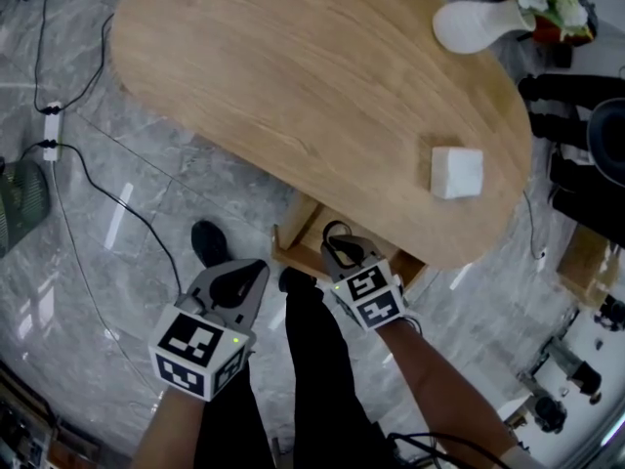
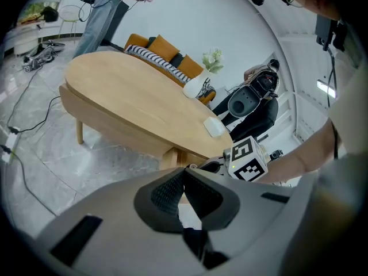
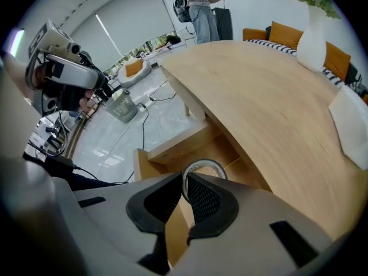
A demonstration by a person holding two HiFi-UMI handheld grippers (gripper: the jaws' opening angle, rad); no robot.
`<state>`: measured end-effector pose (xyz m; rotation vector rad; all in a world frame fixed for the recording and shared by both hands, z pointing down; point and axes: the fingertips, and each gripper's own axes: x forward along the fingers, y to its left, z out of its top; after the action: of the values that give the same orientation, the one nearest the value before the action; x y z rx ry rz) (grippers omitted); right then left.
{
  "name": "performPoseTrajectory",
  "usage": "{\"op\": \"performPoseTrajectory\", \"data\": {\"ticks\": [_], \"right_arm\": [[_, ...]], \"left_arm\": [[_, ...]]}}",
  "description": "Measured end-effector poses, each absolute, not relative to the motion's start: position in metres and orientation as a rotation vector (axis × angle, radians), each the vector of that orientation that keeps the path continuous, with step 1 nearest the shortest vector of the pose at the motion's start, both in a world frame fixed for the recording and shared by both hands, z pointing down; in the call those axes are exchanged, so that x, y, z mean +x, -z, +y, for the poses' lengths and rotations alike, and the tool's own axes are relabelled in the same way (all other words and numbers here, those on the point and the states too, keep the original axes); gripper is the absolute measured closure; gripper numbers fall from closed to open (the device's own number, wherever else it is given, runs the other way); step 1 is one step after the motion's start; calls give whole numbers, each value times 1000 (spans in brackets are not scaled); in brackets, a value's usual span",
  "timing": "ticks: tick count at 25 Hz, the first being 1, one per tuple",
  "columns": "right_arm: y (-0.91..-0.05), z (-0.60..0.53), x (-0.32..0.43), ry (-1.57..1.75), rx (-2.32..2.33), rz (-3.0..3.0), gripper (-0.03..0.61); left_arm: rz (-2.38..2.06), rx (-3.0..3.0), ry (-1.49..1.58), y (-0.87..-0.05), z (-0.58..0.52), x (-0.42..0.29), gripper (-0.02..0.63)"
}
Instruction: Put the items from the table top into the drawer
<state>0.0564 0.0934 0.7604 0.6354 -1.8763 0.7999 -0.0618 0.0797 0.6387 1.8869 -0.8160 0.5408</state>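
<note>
right gripper (image 3: 185, 180) is nearly closed, its pads pinching the rim of a ring (image 3: 204, 163) above the open drawer (image 3: 164, 149), which sticks out from under the table (image 1: 293, 66). left gripper (image 2: 184, 174) hangs beside it over the floor (image 1: 117, 262), jaw tips together with nothing between them. a white box (image 1: 457, 172) sits on the table near the edge above the drawer; a vase (image 1: 474, 25) lies well apart at the far end
</note>
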Motion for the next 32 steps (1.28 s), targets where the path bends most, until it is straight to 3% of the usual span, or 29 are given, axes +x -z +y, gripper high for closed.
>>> {"op": "performPoseTrajectory", "data": {"ticks": [10, 13, 21, 32], "right_arm": [[-780, 89, 59, -904, 729, -1836, 522], [-782, 91, 58, -934, 738, -1828, 469], [-760, 98, 57, -951, 729, -1877, 469], [-707, 85, 72, -922, 780, -1964, 525]], "left_arm": [[-809, 1885, -543, -651, 83, -63, 612], [-802, 1884, -548, -651, 86, -60, 612], [-789, 1891, -569, -649, 93, -54, 612], [-800, 1899, -602, -630, 80, -40, 612]]}}
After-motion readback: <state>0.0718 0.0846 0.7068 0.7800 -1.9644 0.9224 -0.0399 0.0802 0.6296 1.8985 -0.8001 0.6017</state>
